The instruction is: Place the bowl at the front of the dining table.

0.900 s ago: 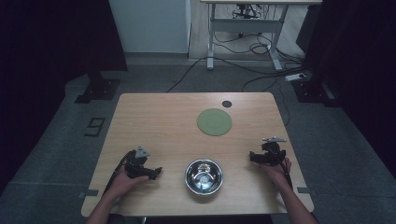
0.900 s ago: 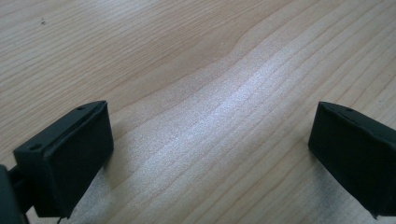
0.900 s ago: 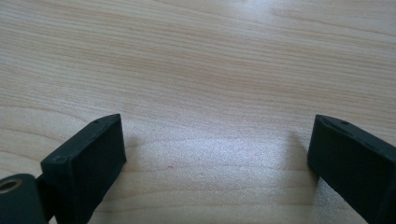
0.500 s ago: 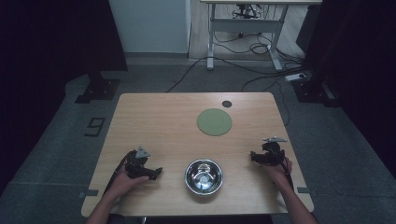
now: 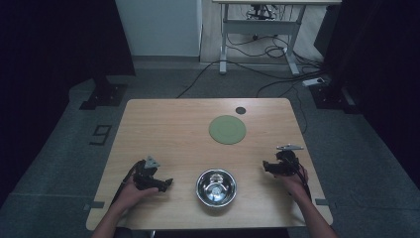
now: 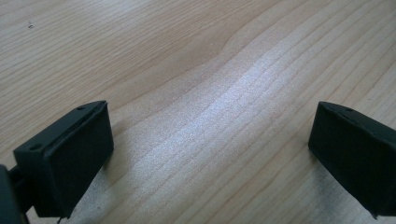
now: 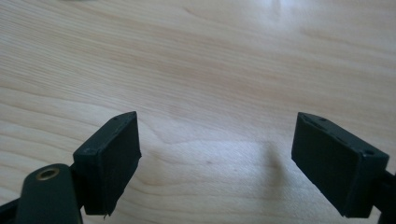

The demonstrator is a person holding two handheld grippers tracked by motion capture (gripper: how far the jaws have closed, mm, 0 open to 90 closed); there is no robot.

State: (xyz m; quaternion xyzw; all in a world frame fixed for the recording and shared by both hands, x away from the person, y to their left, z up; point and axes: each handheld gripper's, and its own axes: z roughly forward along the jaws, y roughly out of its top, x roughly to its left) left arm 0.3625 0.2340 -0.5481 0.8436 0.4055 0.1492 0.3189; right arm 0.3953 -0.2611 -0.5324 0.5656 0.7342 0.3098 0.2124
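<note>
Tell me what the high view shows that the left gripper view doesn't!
The high view alone takes in the shiny metal bowl near the front edge, the green round mat farther back, the right tool, and the person's hands. The left gripper view alone gives a close look at the left tool: its two black jaws stand wide apart with nothing between them. Both share the wooden table.

The high view looks down on the whole table (image 5: 163, 129); both gripper views skim its wood closely.
</note>
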